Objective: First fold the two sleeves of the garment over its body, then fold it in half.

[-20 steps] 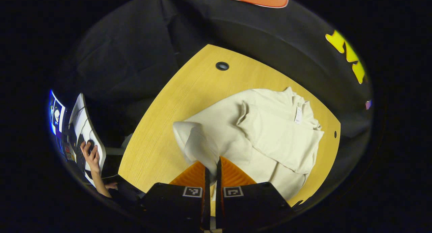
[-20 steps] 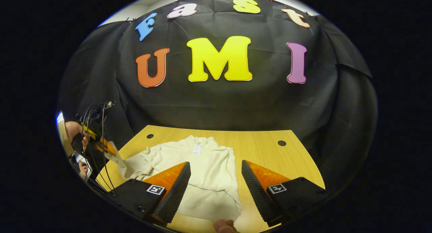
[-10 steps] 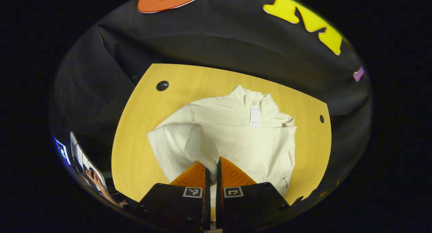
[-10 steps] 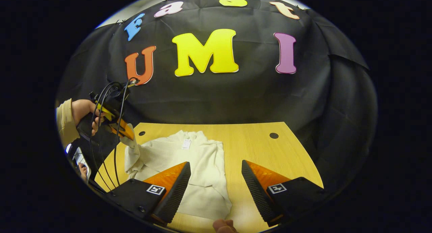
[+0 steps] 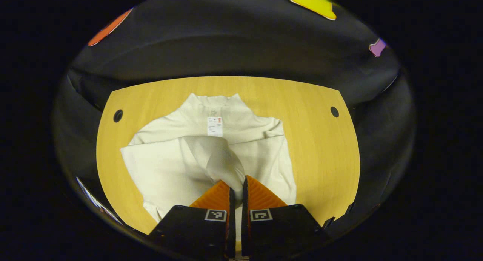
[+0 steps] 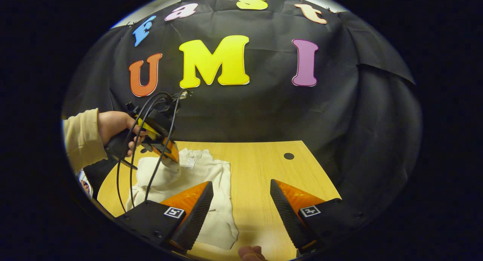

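Observation:
A cream garment [image 5: 177, 166] lies on the wooden table [image 5: 313, 147], collar and tag toward the far edge. My left gripper [image 5: 237, 193] is shut on the cuff of a sleeve [image 5: 222, 161], which rises from the left shoulder and hangs lifted over the middle of the body. In the right gripper view that left gripper [image 6: 171, 155], held by a hand, hovers above the garment [image 6: 215, 174] with the sleeve end in it. My right gripper [image 6: 241, 195] stands open above the table's near right part, nothing between its fingers.
Round cable holes mark the table's far corners [image 5: 118, 115] [image 5: 334, 111]. Black cloth walls close the booth behind and on both sides. Bare wood lies right of the garment [image 6: 271, 170]. A fingertip [image 6: 251, 252] shows at the bottom of the right gripper view.
My left gripper has swung rightward with the sleeve, carrying it from the garment's left side to above the body. The right gripper has drifted slightly right, still open.

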Action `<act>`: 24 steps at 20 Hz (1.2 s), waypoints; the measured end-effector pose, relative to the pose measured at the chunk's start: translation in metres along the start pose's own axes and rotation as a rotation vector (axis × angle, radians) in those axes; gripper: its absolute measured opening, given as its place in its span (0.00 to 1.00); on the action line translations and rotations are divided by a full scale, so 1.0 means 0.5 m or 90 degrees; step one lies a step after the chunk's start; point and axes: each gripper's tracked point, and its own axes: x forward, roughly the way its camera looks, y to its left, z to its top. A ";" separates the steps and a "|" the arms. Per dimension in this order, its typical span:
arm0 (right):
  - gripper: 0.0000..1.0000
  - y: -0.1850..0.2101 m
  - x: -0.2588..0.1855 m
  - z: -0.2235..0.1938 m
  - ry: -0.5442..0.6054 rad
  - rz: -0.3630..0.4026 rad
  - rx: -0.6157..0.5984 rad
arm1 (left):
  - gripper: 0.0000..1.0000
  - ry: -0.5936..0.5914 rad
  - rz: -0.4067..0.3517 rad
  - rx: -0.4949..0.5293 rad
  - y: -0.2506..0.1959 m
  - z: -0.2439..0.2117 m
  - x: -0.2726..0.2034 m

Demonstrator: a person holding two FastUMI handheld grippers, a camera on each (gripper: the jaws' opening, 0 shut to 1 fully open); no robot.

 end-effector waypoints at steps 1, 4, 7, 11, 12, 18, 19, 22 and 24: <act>0.94 -0.004 -0.010 0.020 -0.026 0.001 0.005 | 0.09 0.000 -0.009 0.011 -0.033 0.015 0.011; 0.94 -0.002 -0.049 0.088 -0.117 0.007 -0.012 | 0.09 0.013 -0.016 0.031 -0.108 0.054 0.043; 0.94 0.008 -0.078 0.116 -0.173 0.016 -0.050 | 0.09 0.029 -0.028 0.036 -0.173 0.099 0.066; 0.94 0.011 -0.101 0.131 -0.206 0.021 -0.063 | 0.08 0.039 -0.039 0.035 -0.221 0.078 0.104; 0.94 0.003 -0.105 0.134 -0.213 0.017 -0.065 | 0.09 0.040 -0.038 0.028 -0.237 0.075 0.102; 0.94 -0.015 -0.111 0.142 -0.227 0.006 -0.051 | 0.33 0.028 -0.080 -0.004 -0.262 0.073 0.094; 0.94 -0.018 -0.112 0.143 -0.228 0.003 -0.048 | 0.49 0.017 -0.073 -0.003 -0.255 0.078 0.093; 0.94 -0.023 -0.113 0.149 -0.233 -0.003 -0.044 | 0.78 -0.005 -0.066 -0.002 -0.245 0.089 0.077; 0.94 -0.025 -0.118 0.152 -0.236 -0.008 -0.045 | 0.83 -0.014 -0.061 -0.008 -0.238 0.091 0.061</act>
